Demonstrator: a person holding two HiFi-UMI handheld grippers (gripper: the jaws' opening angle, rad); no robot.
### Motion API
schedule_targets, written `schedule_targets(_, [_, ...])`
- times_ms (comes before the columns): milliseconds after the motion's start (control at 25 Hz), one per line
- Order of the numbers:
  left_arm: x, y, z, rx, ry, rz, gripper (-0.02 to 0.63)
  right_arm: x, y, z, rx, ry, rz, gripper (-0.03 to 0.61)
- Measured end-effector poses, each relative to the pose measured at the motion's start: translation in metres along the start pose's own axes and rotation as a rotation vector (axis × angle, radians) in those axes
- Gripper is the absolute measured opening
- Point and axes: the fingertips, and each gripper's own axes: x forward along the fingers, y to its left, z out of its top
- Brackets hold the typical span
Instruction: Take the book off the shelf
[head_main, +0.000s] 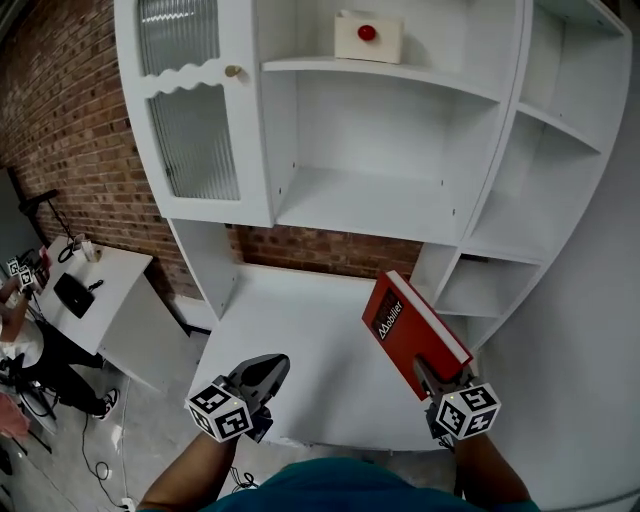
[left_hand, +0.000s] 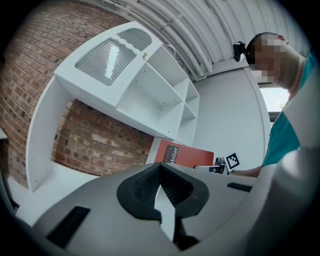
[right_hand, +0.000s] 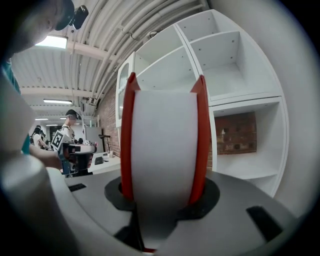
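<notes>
1. The left gripper (head_main: 262, 372), low and to the left in front of the shelf unit (head_main: 372, 205), has its jaws clenched on nothing. Best leave it out of the book's path.
2. The red book (head_main: 410, 328) is already off the shelves, tilted above the unit's desk top (head_main: 300, 320).
3. The right gripper (head_main: 430, 376) grasps the book's near end across both covers. Squeeze firmly and draw straight away from the unit, minding its right-hand compartments.

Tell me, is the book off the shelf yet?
Yes, nearly finished. Done: the red book is out of the white shelf unit, and the compartments in view hold no book. In hand: the right gripper has its jaws clamped on the book's end, holding it over the desk top. The left gripper is shut and empty. Left: probably only setting the book down.
</notes>
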Motion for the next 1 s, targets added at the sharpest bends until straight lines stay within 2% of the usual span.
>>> schedule_targets(200, [-0.026, 0.026, 0.002, 0.017, 0.036, -0.055, 0.011, 0.007, 0.032, -0.011, 0.043, 0.01, -0.065, 0.175])
schedule_targets(360, [-0.032, 0.03, -0.006, -0.008, 0.055, -0.06, 0.011, 0.007, 0.042, -0.025, 0.027, 0.041, -0.079, 0.175])
schedule_targets(760, [-0.006, -0.007, -0.025, -0.031, 0.039, 0.022, 0.011, -0.02, 0.0, -0.041, -0.03, 0.068, -0.017, 0.175])
schedule_targets(1000, [0.019, -0.027, -0.046, -0.034, 0.065, 0.028, 0.011, -0.025, -0.02, -0.053, -0.038, 0.09, 0.003, 0.175])
